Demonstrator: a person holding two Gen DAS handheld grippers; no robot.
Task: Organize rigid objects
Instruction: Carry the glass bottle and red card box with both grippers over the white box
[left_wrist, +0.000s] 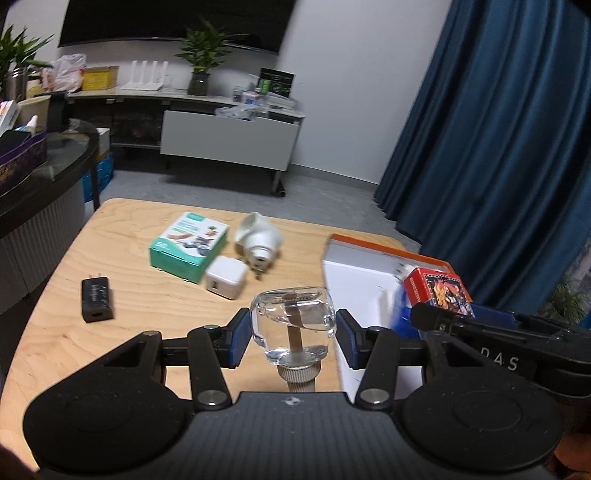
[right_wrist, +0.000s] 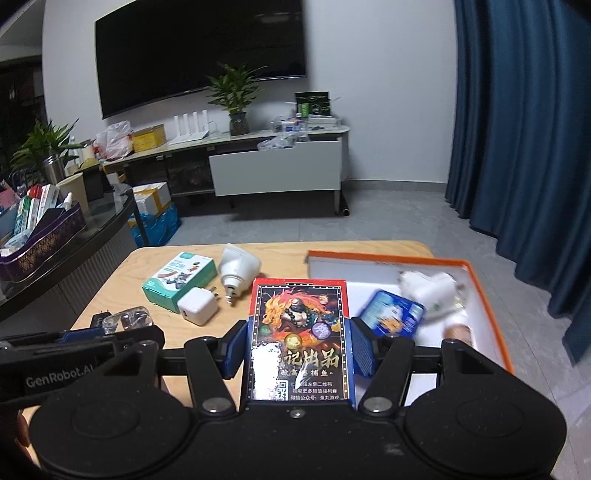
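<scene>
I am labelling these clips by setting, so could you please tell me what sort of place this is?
Most likely a home living room: a large wall-mounted television hangs above a low media console with a potted plant, and blue curtains reach the floor. The work happens on a small wooden table.

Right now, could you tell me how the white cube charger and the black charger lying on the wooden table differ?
The white cube charger is glossy, pale and squarish; the black charger is dark, flatter and longer. The white cube charger sits close against the green box, apparently touching it, while the black charger lies alone near the table's left edge. The black charger's prongs point away from the camera; the white cube charger's show only in the right wrist view. Both show a port facing the camera, and neither is held.
</scene>
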